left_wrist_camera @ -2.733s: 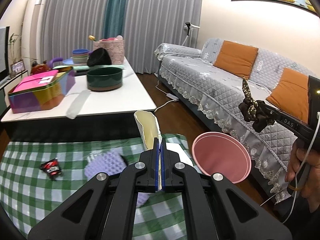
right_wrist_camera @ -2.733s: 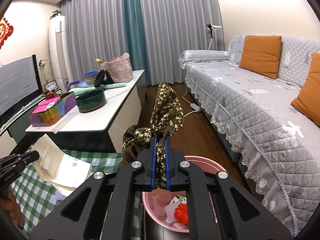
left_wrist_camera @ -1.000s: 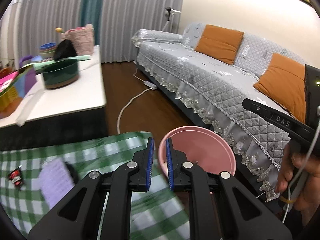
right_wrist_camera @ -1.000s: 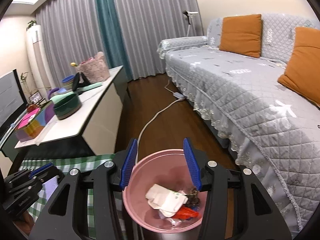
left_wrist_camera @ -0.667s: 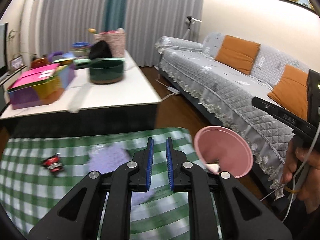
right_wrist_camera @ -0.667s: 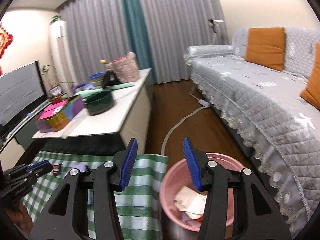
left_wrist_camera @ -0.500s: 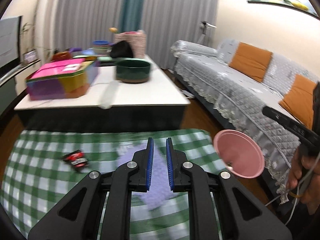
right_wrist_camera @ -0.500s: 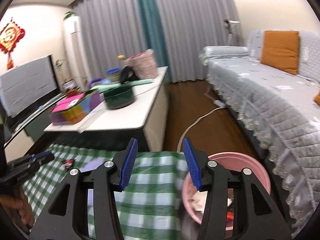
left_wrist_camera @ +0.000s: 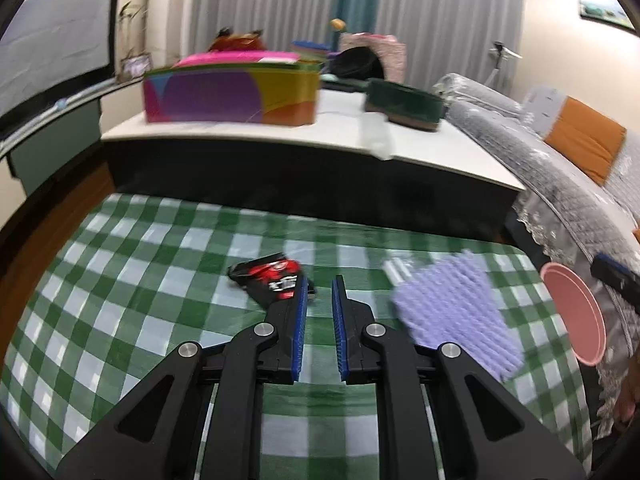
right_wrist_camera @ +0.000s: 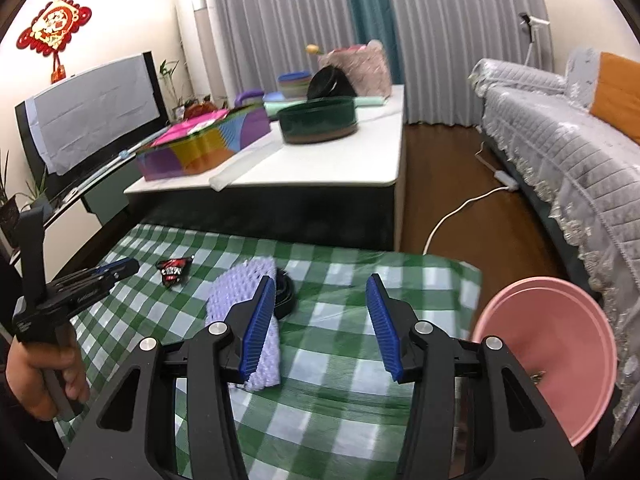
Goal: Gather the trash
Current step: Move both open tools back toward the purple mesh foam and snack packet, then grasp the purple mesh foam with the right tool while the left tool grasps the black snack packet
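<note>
A red and black snack wrapper (left_wrist_camera: 269,276) lies on the green checked cloth (left_wrist_camera: 140,288), just ahead and left of my left gripper (left_wrist_camera: 320,300), whose jaws stand a narrow gap apart and empty. The wrapper also shows in the right wrist view (right_wrist_camera: 173,271). A purple foam net sleeve (left_wrist_camera: 456,312) lies to the right, also seen at my right gripper's left finger (right_wrist_camera: 244,316). A black ring (right_wrist_camera: 285,292) lies beside it. My right gripper (right_wrist_camera: 322,312) is wide open and empty. The pink trash bin (right_wrist_camera: 548,352) stands at the cloth's right edge.
A low white table (right_wrist_camera: 320,160) behind the cloth carries a colourful box (left_wrist_camera: 232,92), a green bowl (right_wrist_camera: 318,124) and a pink basket (right_wrist_camera: 360,66). A grey sofa (right_wrist_camera: 560,152) runs along the right. A white cable (right_wrist_camera: 460,208) lies on the wood floor.
Both grippers dropped their loads in the bin and swung left over the cloth. The left gripper now hangs close over the wrapper. The right gripper stays wide open.
</note>
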Motion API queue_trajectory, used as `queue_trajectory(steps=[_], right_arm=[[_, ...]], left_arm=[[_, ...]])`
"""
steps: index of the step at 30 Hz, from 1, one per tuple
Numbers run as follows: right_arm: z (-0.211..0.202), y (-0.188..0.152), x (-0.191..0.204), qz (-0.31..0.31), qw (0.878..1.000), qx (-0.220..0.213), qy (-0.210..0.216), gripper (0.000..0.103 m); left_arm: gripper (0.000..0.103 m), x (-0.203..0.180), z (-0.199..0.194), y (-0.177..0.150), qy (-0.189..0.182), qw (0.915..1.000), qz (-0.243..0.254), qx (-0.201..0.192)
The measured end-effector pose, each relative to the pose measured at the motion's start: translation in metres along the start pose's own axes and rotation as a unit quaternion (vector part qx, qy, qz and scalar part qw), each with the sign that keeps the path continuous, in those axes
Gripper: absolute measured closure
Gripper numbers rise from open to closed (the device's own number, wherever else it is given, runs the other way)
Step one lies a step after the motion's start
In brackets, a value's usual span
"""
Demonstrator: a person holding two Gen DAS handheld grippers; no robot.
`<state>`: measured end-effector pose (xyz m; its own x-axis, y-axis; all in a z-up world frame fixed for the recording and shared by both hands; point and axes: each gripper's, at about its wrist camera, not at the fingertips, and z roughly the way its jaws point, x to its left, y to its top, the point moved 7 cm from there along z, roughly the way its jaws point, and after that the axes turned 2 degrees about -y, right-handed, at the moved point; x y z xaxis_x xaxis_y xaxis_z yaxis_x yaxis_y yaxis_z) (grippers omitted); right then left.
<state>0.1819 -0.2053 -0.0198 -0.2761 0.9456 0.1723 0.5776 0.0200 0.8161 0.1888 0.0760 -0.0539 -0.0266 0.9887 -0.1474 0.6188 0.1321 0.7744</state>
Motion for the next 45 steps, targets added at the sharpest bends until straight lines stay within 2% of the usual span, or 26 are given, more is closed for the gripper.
queue_trajectory(steps=[11, 12, 14, 16, 27, 30, 32, 33, 35, 36, 37, 43, 45], right_arm=[[0.054, -0.026, 0.029, -0.012, 0.997, 0.061, 0.043, 0.054], [0.057, -0.028, 0.031, -0.013, 0.997, 0.065, 0.045, 0.054], [0.064, -0.032, 0.034, -0.015, 0.996, 0.075, 0.050, 0.054], [0.070, -0.036, 0.036, -0.015, 0.995, 0.085, 0.054, 0.054], [0.089, -0.049, 0.039, -0.016, 0.990, 0.121, 0.073, 0.054], [0.091, -0.052, 0.042, -0.020, 0.989, 0.125, 0.079, 0.058], [0.092, -0.054, 0.044, -0.025, 0.988, 0.130, 0.084, 0.073], [0.093, -0.055, 0.045, -0.026, 0.987, 0.132, 0.086, 0.078], [0.091, -0.056, 0.048, -0.032, 0.986, 0.132, 0.092, 0.090], [0.089, -0.055, 0.049, -0.034, 0.986, 0.130, 0.094, 0.090], [0.086, -0.053, 0.050, -0.036, 0.987, 0.125, 0.097, 0.090], [0.071, -0.045, 0.054, -0.040, 0.988, 0.107, 0.103, 0.091], [0.066, -0.043, 0.053, -0.036, 0.989, 0.103, 0.102, 0.091]], left_arm=[[0.088, 0.029, 0.041, -0.005, 0.022, 0.9988, -0.035, 0.027], [0.084, 0.030, 0.044, -0.005, 0.022, 0.9986, -0.037, 0.030], [0.054, 0.033, 0.049, -0.005, 0.023, 0.9982, -0.042, 0.035], [0.050, 0.035, 0.053, -0.004, 0.026, 0.9978, -0.049, 0.037], [0.051, 0.041, 0.076, -0.009, 0.018, 0.9942, -0.076, 0.074], [0.056, 0.039, 0.077, -0.010, 0.014, 0.9943, -0.074, 0.076], [0.061, 0.038, 0.076, -0.009, 0.010, 0.9945, -0.073, 0.074], [0.062, 0.037, 0.076, -0.009, 0.008, 0.9947, -0.072, 0.073], [0.071, 0.035, 0.074, -0.007, 0.006, 0.9952, -0.068, 0.070], [0.075, 0.034, 0.072, -0.006, 0.003, 0.9957, -0.066, 0.066], [0.094, 0.032, 0.072, -0.004, 0.001, 0.9959, -0.064, 0.065], [0.093, 0.028, 0.068, -0.005, 0.003, 0.9961, -0.059, 0.065], [0.087, 0.027, 0.065, -0.004, 0.009, 0.9966, -0.053, 0.062]])
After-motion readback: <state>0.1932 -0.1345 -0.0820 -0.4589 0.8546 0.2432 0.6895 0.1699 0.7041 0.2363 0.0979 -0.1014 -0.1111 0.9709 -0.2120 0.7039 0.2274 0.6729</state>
